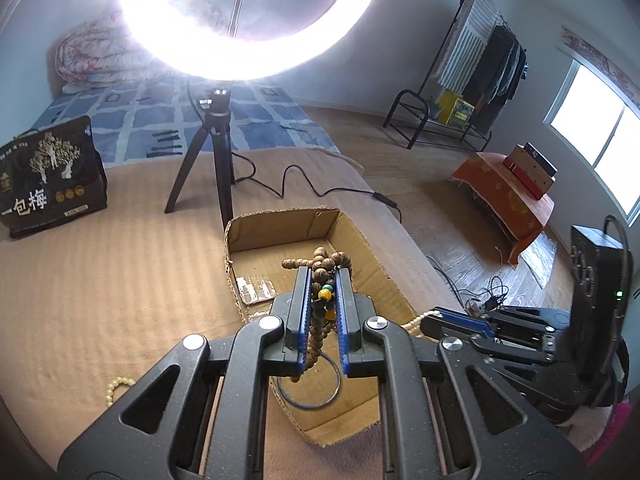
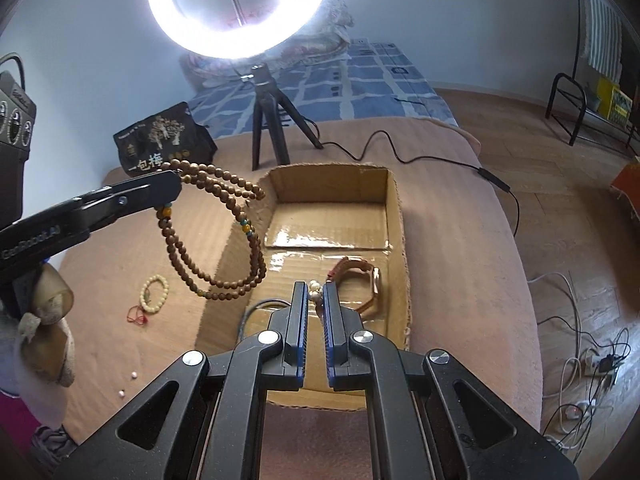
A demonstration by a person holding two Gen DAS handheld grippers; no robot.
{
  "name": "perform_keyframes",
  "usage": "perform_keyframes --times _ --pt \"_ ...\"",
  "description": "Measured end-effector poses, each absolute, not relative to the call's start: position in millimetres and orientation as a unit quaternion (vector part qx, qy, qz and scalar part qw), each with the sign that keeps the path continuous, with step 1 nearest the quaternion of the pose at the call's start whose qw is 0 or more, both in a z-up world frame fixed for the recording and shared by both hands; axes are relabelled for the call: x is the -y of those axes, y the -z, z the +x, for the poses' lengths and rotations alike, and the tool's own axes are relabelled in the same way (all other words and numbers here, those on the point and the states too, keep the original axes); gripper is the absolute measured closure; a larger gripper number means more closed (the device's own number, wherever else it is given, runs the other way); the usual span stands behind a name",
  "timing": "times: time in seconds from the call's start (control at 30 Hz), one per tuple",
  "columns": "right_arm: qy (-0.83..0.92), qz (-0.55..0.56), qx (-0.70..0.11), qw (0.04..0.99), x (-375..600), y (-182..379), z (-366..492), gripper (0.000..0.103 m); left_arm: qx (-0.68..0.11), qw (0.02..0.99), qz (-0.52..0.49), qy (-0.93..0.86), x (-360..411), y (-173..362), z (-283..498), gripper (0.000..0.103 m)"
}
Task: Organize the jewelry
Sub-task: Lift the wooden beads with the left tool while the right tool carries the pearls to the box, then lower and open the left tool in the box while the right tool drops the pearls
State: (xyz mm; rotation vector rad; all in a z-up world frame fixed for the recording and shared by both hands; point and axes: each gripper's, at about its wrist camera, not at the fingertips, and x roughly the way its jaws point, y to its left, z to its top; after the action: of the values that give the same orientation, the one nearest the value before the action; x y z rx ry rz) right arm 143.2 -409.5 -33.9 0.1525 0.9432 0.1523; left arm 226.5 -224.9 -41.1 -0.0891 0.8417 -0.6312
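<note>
My left gripper [image 1: 324, 276] is shut on a long brown wooden bead necklace [image 1: 320, 308] and holds it above the open cardboard box [image 1: 288, 226]. In the right wrist view the left gripper [image 2: 172, 184] holds the brown necklace [image 2: 224, 240] dangling over the box's left wall [image 2: 236, 248]. My right gripper [image 2: 316, 288] is shut on a cream bead string [image 2: 315, 290] over the box; it also shows in the left wrist view [image 1: 434, 314]. A brown-strap watch [image 2: 364, 284] and a dark ring bangle [image 1: 312, 384] lie in the box. A cream bead bracelet [image 2: 154, 292] lies on the bed.
A ring light on a black tripod [image 1: 212, 152] stands behind the box, its cable [image 1: 320, 188] trailing right. A black printed bag [image 1: 48, 184] sits at the far left. Loose pearls [image 2: 128, 384] and a red cord [image 2: 136, 316] lie on the tan bedcover [image 1: 120, 280].
</note>
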Motion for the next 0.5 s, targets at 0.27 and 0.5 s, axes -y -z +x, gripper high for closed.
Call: perform_keyframes --times 0.27,0.5 --pt "-0.070 0.079 -0.469 0.877 415.8 45.9 147.6 0.097 -0.421 0.858 -0.033 0.291 237.0 64.0 239.6 0.093" --pt "-0.067 0.079 -0.481 0.870 415.5 54.0 152.1 0.097 -0.435 0.855 -0.021 0.284 244.2 74.9 242.8 0.093"
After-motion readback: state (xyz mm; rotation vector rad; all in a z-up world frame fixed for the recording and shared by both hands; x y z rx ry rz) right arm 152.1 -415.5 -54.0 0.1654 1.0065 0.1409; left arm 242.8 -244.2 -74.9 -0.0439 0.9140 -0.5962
